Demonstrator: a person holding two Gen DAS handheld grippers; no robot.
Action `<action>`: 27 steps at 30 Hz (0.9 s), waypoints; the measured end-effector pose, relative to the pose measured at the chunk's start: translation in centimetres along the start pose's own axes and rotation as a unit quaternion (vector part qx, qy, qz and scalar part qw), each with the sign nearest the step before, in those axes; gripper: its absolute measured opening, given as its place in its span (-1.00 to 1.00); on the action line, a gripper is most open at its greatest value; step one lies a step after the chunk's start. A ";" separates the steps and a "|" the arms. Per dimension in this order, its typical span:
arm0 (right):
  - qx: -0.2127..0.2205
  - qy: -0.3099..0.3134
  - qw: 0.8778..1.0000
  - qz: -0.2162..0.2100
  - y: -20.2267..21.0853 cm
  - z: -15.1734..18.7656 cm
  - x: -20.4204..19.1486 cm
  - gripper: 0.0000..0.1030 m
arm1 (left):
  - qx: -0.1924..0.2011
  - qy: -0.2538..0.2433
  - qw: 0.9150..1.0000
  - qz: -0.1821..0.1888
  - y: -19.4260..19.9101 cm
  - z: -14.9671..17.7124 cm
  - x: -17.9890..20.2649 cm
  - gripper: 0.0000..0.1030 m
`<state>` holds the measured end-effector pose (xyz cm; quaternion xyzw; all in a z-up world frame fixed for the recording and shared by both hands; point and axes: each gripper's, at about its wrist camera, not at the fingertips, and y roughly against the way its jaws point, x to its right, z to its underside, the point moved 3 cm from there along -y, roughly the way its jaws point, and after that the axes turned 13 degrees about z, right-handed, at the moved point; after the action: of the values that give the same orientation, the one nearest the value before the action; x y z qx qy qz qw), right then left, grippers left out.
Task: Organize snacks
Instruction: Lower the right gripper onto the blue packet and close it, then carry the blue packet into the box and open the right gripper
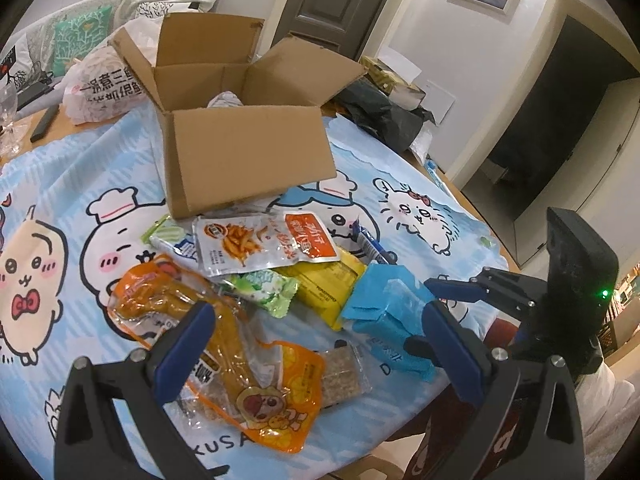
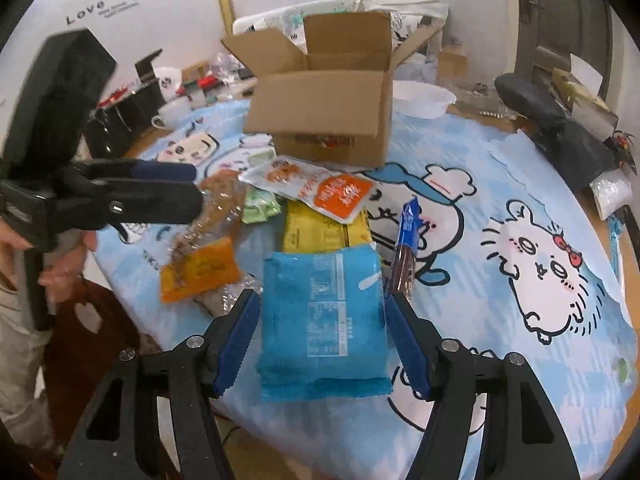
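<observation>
An open cardboard box (image 1: 244, 148) stands on the cartoon tablecloth (image 1: 60, 184), with a pile of snack packets in front of it. My left gripper (image 1: 316, 344) is open above an orange and clear packet (image 1: 236, 360). My right gripper (image 2: 324, 340) is open, its jaws on either side of a blue packet (image 2: 324, 312), which also shows in the left wrist view (image 1: 388, 312). A white and orange packet (image 2: 320, 188), a yellow packet (image 2: 316, 228), a green packet (image 1: 264, 288) and a dark blue cookie pack (image 2: 406, 248) lie around it.
A white plastic bag (image 1: 100, 88) and a glass (image 1: 8, 120) sit behind the box on the left. A black bag (image 2: 560, 132), a white bowl (image 2: 424, 100) and a white cup (image 2: 172, 114) stand at the table's far side. The table edge is close below both grippers.
</observation>
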<state>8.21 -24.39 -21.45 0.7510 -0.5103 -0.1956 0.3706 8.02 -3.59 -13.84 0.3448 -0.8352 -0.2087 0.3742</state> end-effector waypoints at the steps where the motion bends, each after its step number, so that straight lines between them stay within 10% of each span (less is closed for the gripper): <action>1: 0.000 -0.003 1.000 -0.004 -0.1 0.0 0.1 0.23 | 0.000 0.001 1.000 -0.001 0.0 0.0 0.0 0.99; 27: -0.026 0.050 0.998 0.011 -1.7 -0.4 -1.2 0.19 | -0.017 0.002 1.000 0.019 -1.0 0.0 0.7 0.99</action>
<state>9.04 -22.84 -22.61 0.7440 -0.4946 -0.1670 0.4171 8.12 -4.78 -14.14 0.3233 -0.8369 -0.2150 0.3859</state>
